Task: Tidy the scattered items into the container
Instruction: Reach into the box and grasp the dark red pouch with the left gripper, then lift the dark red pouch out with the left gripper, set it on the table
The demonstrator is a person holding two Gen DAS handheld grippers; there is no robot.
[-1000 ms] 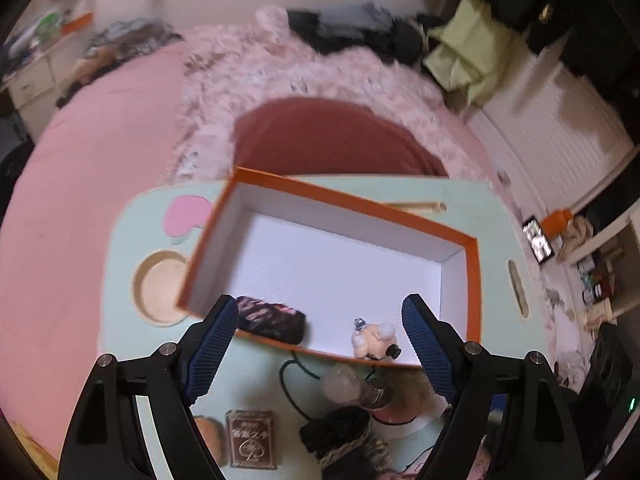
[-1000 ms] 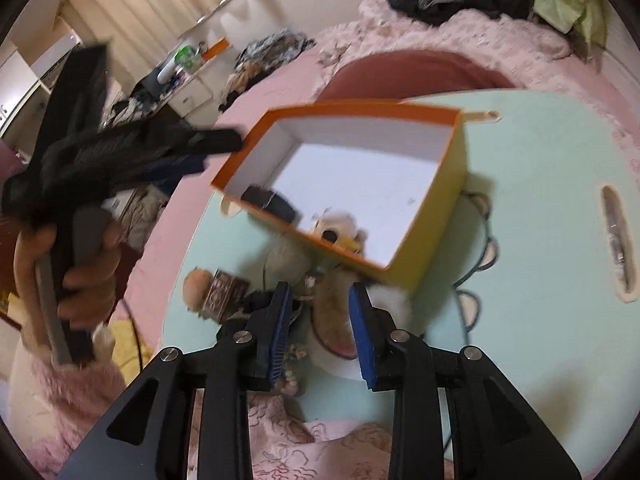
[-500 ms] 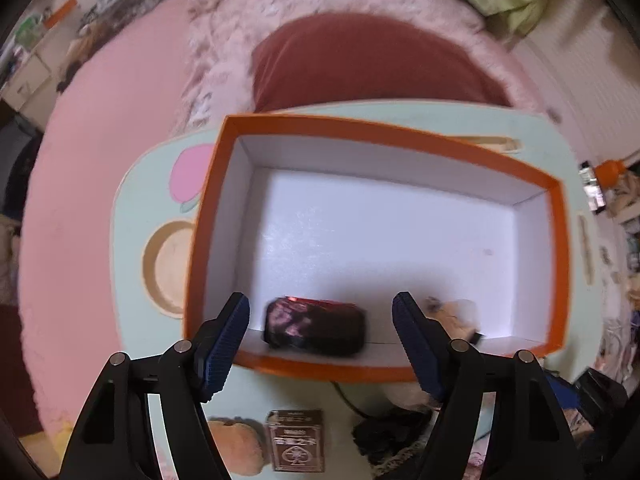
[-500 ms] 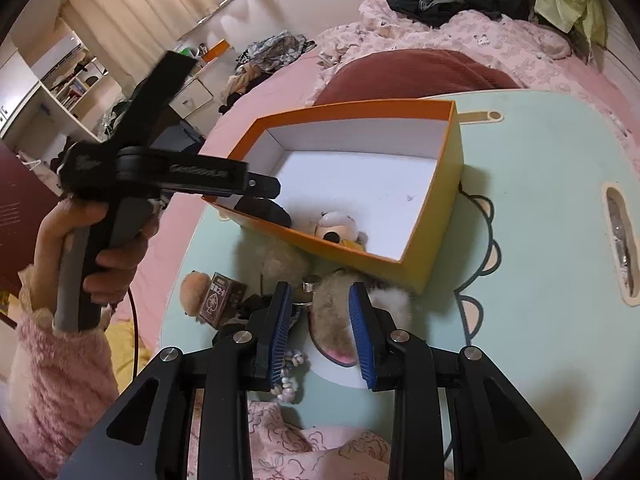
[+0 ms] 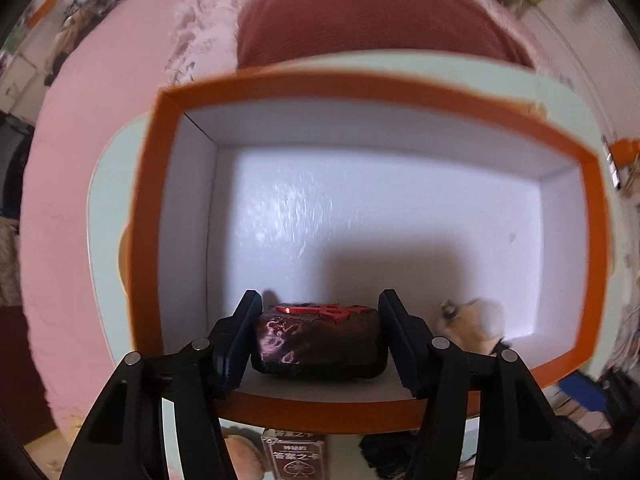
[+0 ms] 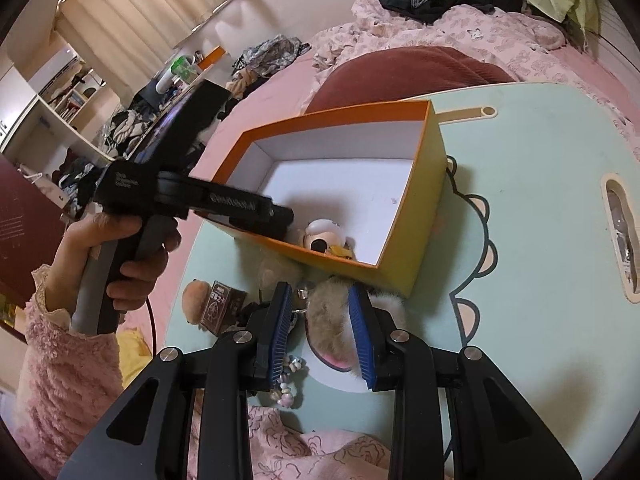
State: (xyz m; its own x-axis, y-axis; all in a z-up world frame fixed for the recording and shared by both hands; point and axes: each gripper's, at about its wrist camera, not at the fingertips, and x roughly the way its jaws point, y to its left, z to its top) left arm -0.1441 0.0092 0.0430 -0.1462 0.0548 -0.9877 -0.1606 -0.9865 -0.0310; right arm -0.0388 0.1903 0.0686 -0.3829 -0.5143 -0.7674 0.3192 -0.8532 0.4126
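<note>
An orange box (image 5: 596, 216) with a white inside stands on the mint table (image 6: 540, 240). My left gripper (image 5: 320, 332) reaches into the box's near corner, its fingers on both sides of a dark red embroidered pouch (image 5: 318, 342) lying on the box floor. A small plush duck (image 5: 472, 320) lies in the box too, also in the right wrist view (image 6: 324, 236). My right gripper (image 6: 320, 320) is over the table in front of the box (image 6: 424, 208), its blue pads on either side of a beige furry item (image 6: 332, 320).
In front of the box lie a card pack (image 6: 222, 304), a tan plush (image 6: 196, 300), a black cord and a bead string (image 6: 288, 380). Pink bedding (image 6: 460, 28) and a maroon cushion (image 5: 360, 16) surround the table. Clothes lie at the back.
My left gripper has moved forward and down into the box and narrowed around the dark red pouch. My right gripper has stayed over the furry item with its jaws about the same.
</note>
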